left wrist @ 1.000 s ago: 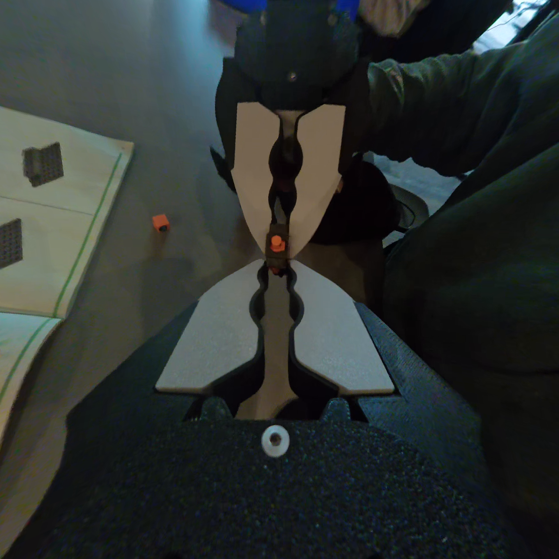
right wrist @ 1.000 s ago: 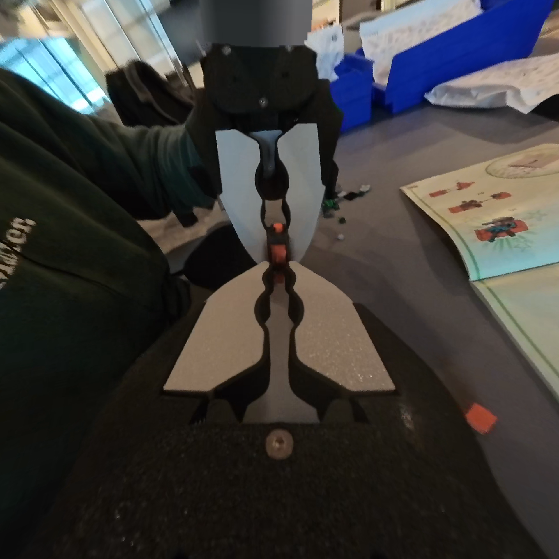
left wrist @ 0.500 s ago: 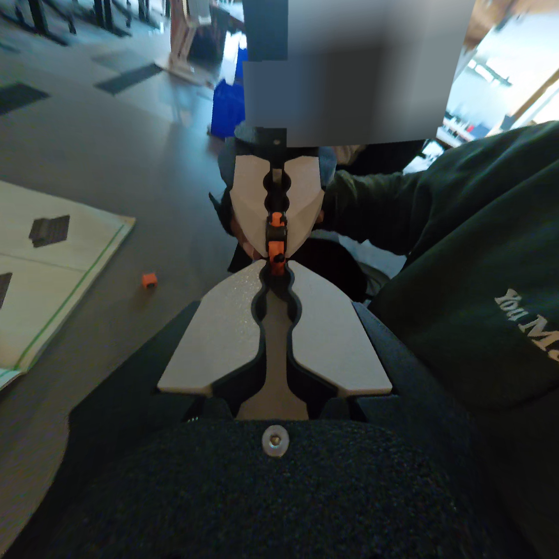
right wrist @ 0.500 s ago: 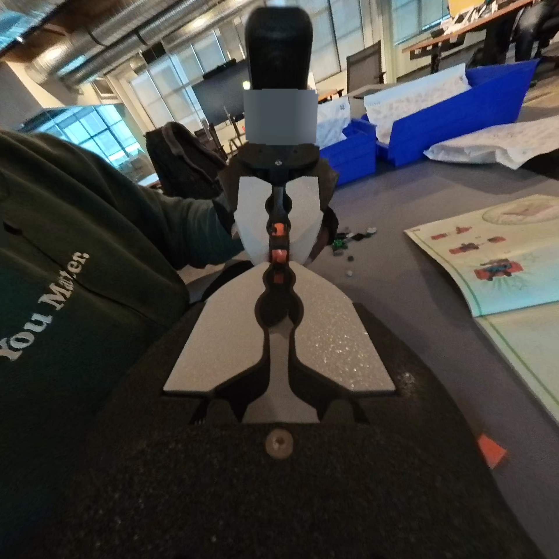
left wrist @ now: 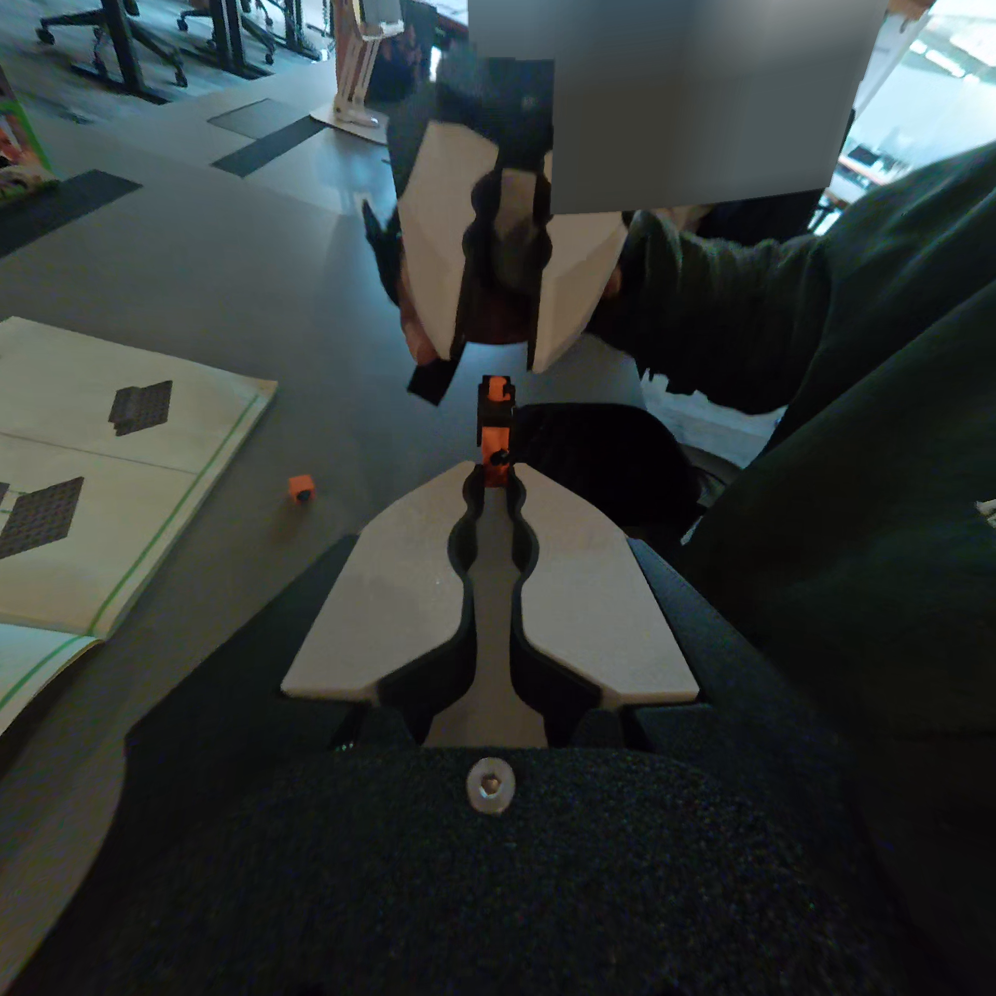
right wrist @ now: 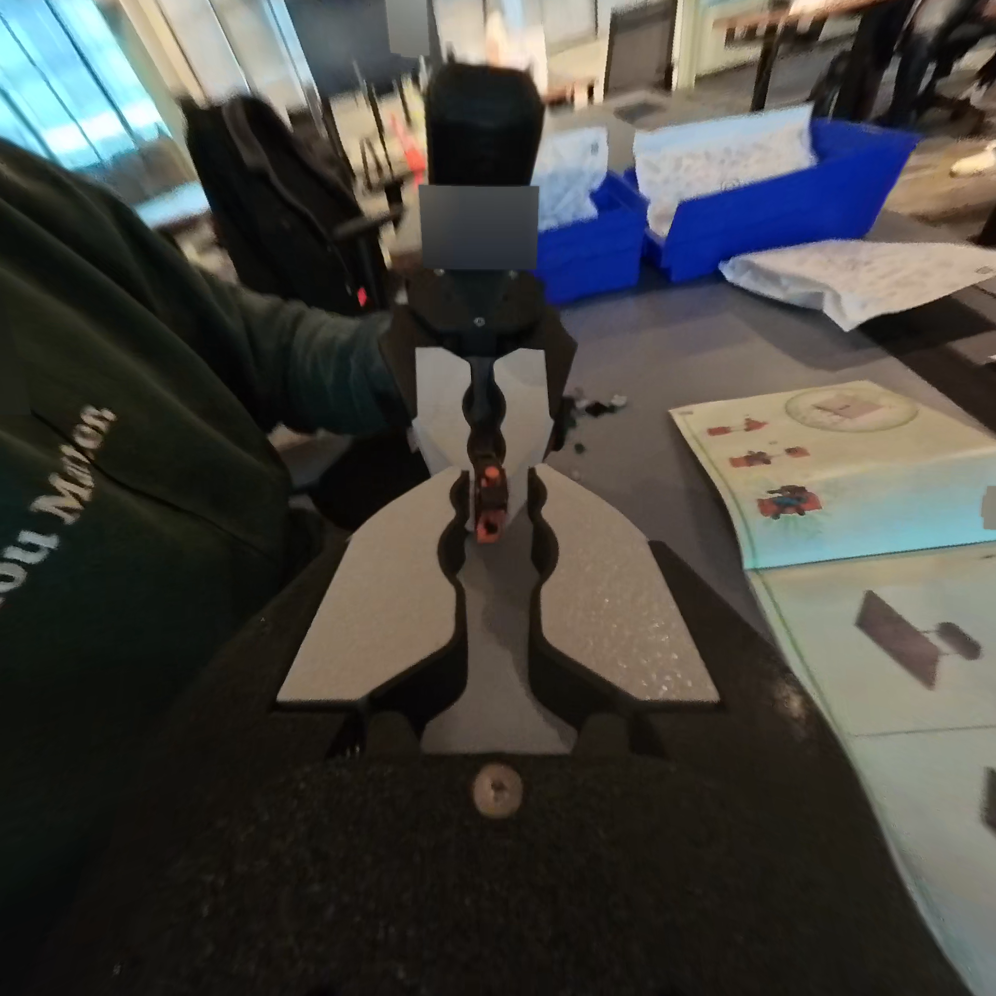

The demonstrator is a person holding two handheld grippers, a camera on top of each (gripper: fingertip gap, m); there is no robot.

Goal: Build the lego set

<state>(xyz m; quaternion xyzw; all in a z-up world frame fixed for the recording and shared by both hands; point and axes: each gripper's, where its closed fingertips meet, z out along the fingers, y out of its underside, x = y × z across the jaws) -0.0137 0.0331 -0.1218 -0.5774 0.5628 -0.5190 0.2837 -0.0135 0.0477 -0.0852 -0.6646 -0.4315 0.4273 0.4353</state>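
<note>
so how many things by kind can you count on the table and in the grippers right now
Orange-and-black lego assembly: 1, held in the left gripper
Loose orange brick: 1
Instruction booklet: 1
Blue bins: 2
Grippers: 2; right gripper open
Total: 7

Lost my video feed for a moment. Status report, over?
Left gripper shut on orange-and-black lego piece. Right gripper open, clear of it. Spare orange brick on table. Nothing in the way.

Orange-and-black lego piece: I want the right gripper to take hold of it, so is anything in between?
Nothing visible. The left gripper pinches the orange-and-black lego piece by its near end; the right gripper is open, facing the free end across an empty gap.
</note>
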